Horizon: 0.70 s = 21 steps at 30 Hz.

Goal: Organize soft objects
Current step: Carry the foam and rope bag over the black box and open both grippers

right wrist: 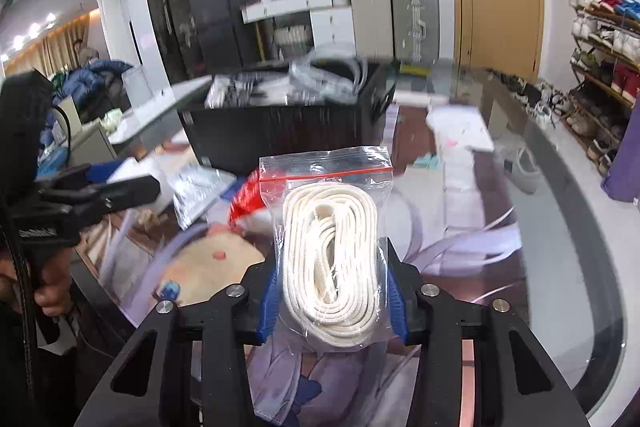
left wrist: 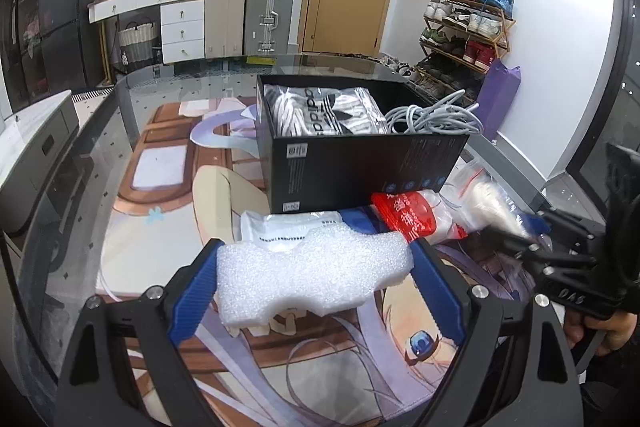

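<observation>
Left wrist: left hand-held gripper (left wrist: 316,267) clamps foam block (left wrist: 316,267); right hand-held gripper (right wrist: 332,267) squeezes seemingly airborne bagged rope (right wrist: 330,251).

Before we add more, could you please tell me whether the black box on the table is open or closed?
Open: the black box has no lid on, and a bagged Adidas item and coiled grey cable show inside.

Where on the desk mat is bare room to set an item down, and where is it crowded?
Free: the mat left of the black box, out to the table edge. Crowded: the box's near side, where the white packet and red packet lie. The box already holds cable.
</observation>
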{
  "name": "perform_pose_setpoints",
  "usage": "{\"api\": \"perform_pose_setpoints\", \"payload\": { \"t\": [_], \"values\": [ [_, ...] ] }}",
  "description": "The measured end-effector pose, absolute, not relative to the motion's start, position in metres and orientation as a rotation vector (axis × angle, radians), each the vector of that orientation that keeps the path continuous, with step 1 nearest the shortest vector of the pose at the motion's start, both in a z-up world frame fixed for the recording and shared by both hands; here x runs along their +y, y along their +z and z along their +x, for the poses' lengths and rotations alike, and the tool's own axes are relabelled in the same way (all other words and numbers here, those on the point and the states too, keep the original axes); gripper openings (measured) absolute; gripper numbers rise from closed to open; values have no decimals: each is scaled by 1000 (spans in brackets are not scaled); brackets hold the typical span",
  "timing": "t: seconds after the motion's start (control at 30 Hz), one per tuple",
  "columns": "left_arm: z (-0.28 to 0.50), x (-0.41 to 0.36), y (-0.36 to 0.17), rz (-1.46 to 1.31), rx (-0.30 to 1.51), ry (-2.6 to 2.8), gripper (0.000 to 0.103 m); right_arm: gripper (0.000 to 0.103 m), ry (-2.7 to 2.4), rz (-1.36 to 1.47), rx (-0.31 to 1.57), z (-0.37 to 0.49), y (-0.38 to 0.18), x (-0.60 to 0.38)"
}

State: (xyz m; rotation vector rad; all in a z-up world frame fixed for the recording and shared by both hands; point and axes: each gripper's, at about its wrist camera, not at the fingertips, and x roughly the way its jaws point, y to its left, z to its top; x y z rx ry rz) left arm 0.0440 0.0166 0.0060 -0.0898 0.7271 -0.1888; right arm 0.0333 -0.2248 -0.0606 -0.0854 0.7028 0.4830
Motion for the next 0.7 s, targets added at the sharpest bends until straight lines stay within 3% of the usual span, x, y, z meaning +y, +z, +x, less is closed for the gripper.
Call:
{"api": "perform_pose_setpoints", "payload": {
  "t": [0.37, 0.7],
  "values": [
    [51, 17, 34, -81, 653, -202, 91, 43, 430, -48, 580, 19, -14, -244],
    [71, 11, 51, -42, 630, -190, 91, 43, 395, -83, 588, 34, 12, -244]
  ]
}}
